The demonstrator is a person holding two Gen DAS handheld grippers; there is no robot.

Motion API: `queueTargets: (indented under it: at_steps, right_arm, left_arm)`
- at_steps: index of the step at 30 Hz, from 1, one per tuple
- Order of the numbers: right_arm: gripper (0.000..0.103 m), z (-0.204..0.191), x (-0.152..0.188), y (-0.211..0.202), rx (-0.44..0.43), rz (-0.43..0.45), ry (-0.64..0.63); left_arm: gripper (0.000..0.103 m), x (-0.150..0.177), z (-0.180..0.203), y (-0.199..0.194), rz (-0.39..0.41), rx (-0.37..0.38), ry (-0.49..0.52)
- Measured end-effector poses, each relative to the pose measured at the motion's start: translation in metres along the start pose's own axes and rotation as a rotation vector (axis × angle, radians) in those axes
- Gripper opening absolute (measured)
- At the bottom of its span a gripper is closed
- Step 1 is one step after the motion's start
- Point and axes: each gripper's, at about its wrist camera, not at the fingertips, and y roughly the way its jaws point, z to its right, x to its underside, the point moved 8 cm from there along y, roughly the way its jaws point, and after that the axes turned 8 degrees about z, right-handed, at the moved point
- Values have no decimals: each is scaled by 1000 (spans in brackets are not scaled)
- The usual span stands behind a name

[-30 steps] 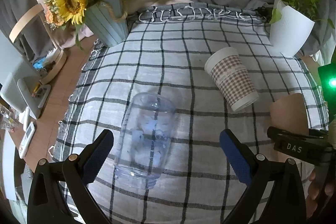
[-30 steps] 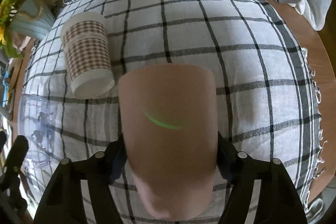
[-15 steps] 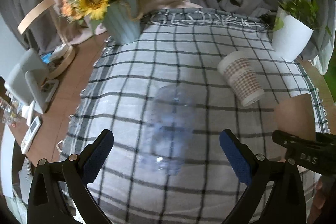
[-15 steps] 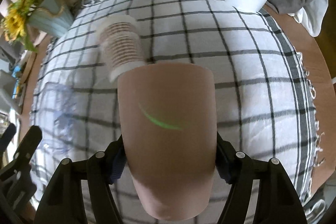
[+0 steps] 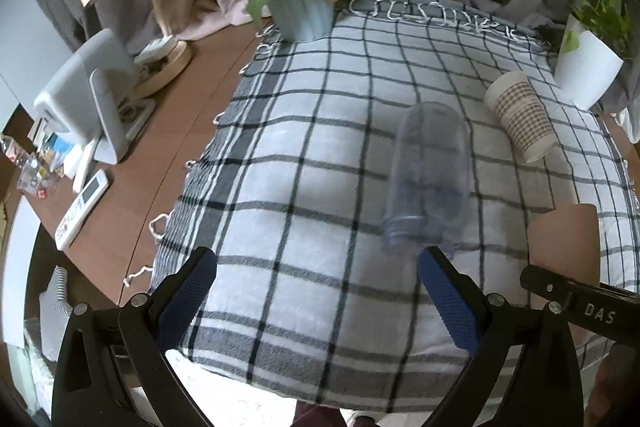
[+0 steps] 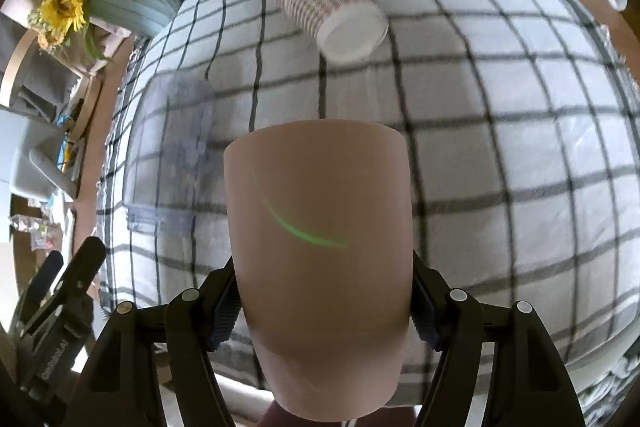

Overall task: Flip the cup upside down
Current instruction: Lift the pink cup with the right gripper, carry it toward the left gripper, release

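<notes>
Pink cup [image 6: 320, 247] is clamped between the 2 fingers of the right gripper [image 6: 324, 303], lifted over the checked cloth [image 6: 500, 155]. Left gripper [image 5: 316, 291] is spread wide, empty. I'd roll the wrist slowly with a firm squeeze, then land it well away from the paper cup [image 6: 324, 3].

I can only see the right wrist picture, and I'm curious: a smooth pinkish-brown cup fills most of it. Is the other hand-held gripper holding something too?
Observer: No. The left hand-held gripper is open and empty over the black-and-white checked cloth. Only the right hand-held gripper clamps the smooth pinkish-brown cup.
Visitor: Is anything lying beside that cloth, off to the left?
Observer: Yes. A slim white remote control lies on the brown wooden table, apart from the cloth's fringe.
</notes>
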Motion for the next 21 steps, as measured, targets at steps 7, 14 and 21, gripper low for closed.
queueTargets:
  at_steps: [7,14,21]
  right_arm:
    - [70,2,2,13,57,23,25]
    - [71,2,1,17,85,39,18]
    - [82,0,0,5,80,90,-13]
  left_arm:
    - [103,9,-5,-1,-6,-5,15]
    - [103,12,-7,-2,-1,-6,24]
    - [103,10,-3,-12,32,0,35]
